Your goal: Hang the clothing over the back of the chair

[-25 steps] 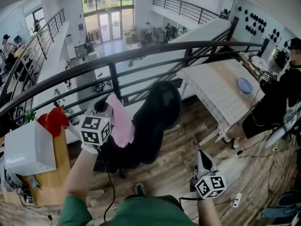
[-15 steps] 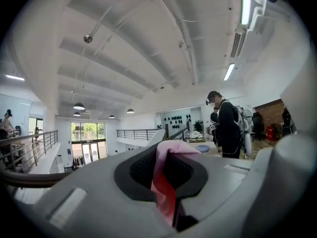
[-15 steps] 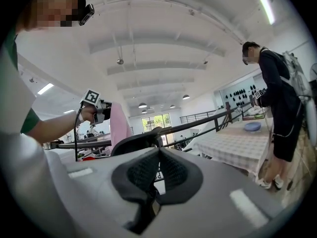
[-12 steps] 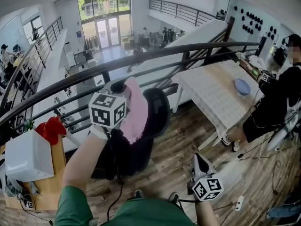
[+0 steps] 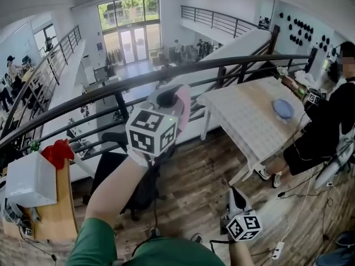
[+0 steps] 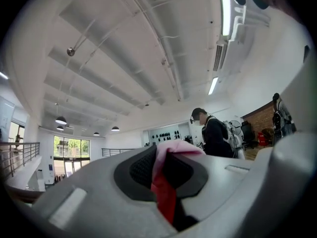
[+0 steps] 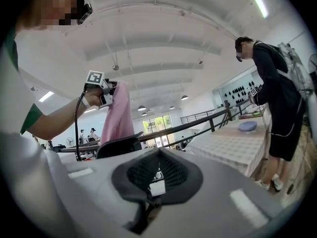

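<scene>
clothing [image 6: 171, 150] in left claw [image 6: 163, 171]; chair [image 5: 111, 170] below, head view

No legible text, labels, numbers -- nothing readable.

The left forearm [image 5: 113, 190], bare below a green sleeve [image 5: 89, 245], reaches up and forward. It carries the grey left hand-held gripper [image 5: 168, 98], whose jaws are pressed together on a fold of pink cloth [image 5: 183, 104]. The grey right hand-held gripper [image 5: 235, 195] sits low by the waist (roughly level), jaws together, nothing between them.
</scene>
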The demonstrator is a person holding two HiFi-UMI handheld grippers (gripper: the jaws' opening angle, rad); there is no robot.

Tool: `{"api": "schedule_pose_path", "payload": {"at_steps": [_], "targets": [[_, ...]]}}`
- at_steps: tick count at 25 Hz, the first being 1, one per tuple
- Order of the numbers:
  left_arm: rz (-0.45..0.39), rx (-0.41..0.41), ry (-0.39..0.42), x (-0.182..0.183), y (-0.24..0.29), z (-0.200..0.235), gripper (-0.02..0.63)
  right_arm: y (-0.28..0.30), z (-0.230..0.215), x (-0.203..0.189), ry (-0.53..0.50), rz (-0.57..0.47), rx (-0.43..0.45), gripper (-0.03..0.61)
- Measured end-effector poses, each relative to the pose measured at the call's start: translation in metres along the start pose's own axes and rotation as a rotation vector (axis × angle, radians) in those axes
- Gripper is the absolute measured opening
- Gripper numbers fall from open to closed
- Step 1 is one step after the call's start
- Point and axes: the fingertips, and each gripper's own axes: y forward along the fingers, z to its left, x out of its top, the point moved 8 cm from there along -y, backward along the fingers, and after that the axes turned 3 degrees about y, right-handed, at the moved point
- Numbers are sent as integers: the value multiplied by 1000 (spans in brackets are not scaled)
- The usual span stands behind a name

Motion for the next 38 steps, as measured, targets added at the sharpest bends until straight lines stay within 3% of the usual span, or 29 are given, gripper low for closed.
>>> {"api": "schedule_pose_path", "payload": {"at_steps": [3,8,14,18,20,23,27,32,36,38], "targets": [[-22,-47,35,1,24,-48,29,-10,-32,1,18,3,6,-9],[105,-88,46,-50,53,-99,29,-18,-75,8,17,12,25,-9],[248,-93,53,-119,50,-134,31,-18,-104,17,4,30,71,-9],[390,-90,225,-160,40,-151,41,-14,-112,15,5,48,118,-9],[465,-93,323,-171,34,-155,138,-12,-116,15,8,57,137,-9],[566,-85,424,-179,27,-153,230,-7,-120,15,17,63,159,-9],[693,-58,529,-188,10,-140,290,3,-115,18,19,63,194,-9],[829,-14,880,-185,-14,-135,336,14,-111,18,21,66,233,-9],[897,-3,998,-174,-33,-124,343,23,-105,17,21,74,257,-9],[901,-17,965,-169,-43,-120,350,27,-99,17,18,77,270,-9]]}}
